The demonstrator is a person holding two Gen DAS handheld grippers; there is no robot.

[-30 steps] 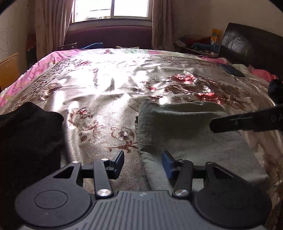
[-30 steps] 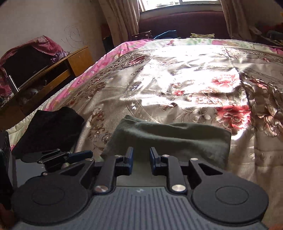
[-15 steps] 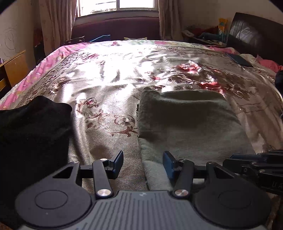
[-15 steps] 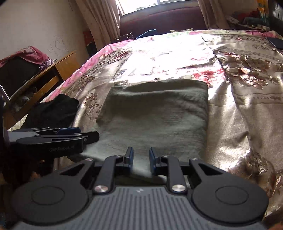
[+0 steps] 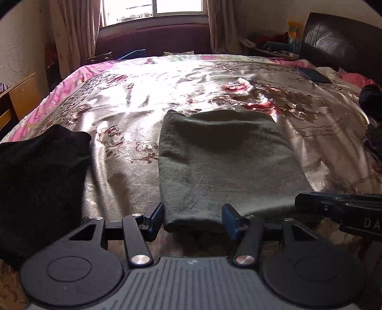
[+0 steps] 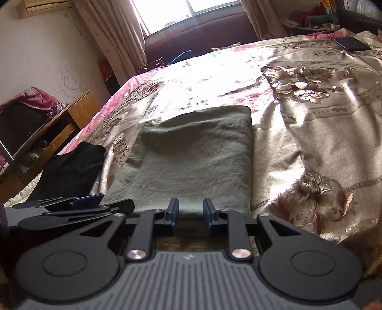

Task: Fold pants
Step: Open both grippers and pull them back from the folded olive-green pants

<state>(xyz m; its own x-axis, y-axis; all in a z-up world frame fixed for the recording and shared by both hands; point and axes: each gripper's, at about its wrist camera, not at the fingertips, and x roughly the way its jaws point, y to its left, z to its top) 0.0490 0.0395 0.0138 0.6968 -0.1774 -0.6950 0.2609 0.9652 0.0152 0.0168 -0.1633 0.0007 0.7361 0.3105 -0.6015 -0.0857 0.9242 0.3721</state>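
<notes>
The left tool [image 5: 193,220] sits at the near edge of the bed, its blue pads spread wide. Its jaws have just been opening. The near hem of the folded grey-green pants [image 5: 224,164] lies in the gap between the pads, and neither pad presses on the cloth. The right tool [image 6: 190,215] is just beside it at 3 o'clock, pads parted by a narrow gap. The near edge of the pants runs behind that gap; the pads do not pinch it. Its jaws have just been opening a little.

The pants lie flat on the floral bedspread [image 5: 133,102] as a compact rectangle, long axis running from 6 o'clock toward 12 o'clock. The left edge is straight; the far edge shows a slight bulge.

At 9 o'clock of the pants, apart from them, a black garment [image 5: 40,176] lies in a folded heap on the bedspread.

Farther out, at 2 o'clock, a dark flat object [image 5: 314,75] rests on the bedspread near the dark headboard [image 5: 343,35]. At 10 o'clock a wooden cabinet [image 6: 71,119] stands beside the bed. At 12 o'clock, beyond the bed, a bright window [image 5: 155,8] is flanked by curtains [image 5: 76,33].
</notes>
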